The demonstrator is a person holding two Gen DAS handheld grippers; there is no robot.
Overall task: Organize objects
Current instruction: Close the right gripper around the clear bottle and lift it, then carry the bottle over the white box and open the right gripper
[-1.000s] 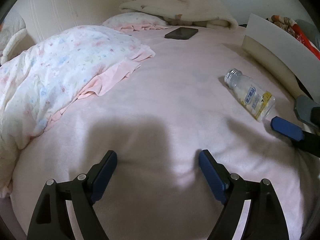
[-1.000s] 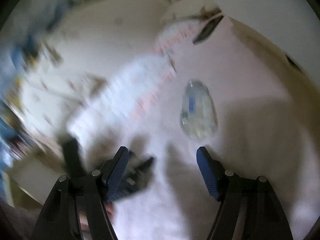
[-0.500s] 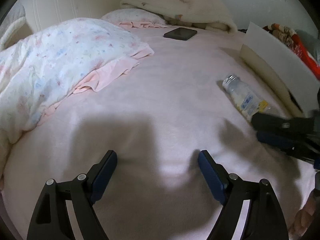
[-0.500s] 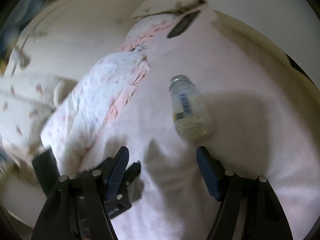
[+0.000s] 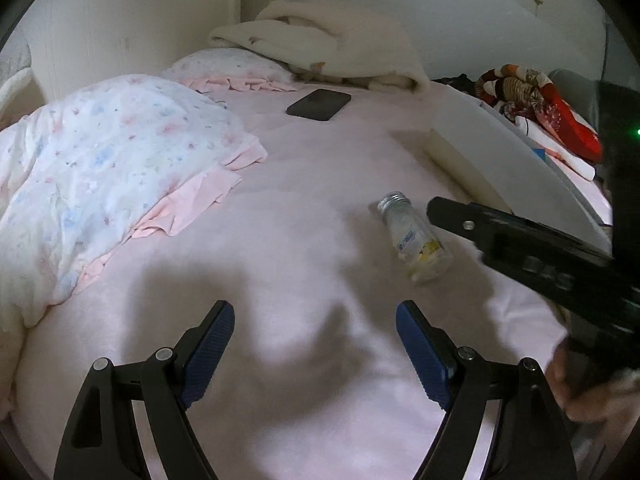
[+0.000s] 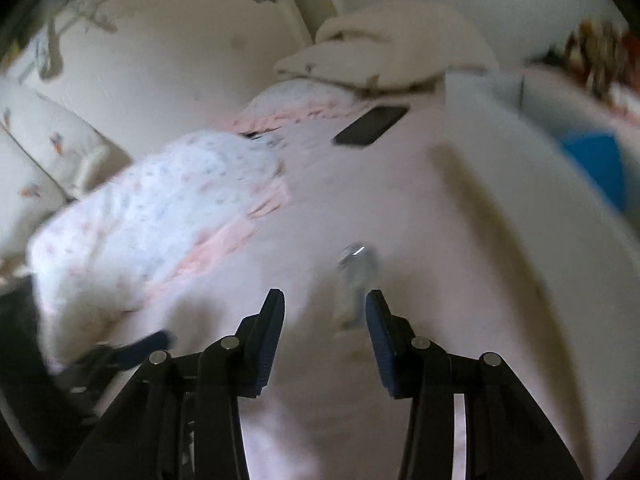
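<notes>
While the bottle is lying on its side on the bed, the right hand-held gripper is sitting half-closed, fingers not touching it. It's lying just ahead, nearer the right finger. The left hand-held gripper is hanging wide, gripping nothing.

The left wrist view looks forward and down along its own tongs from low over the pink bed, facing the headboard end; the other tool crosses in from the right. The right wrist view, blurred, sits close above the same bed facing the same way, between its tongs. Both share the bottle ahead-right of the left tongs, the dark phone far ahead, and the floral quilt to the left.
</notes>
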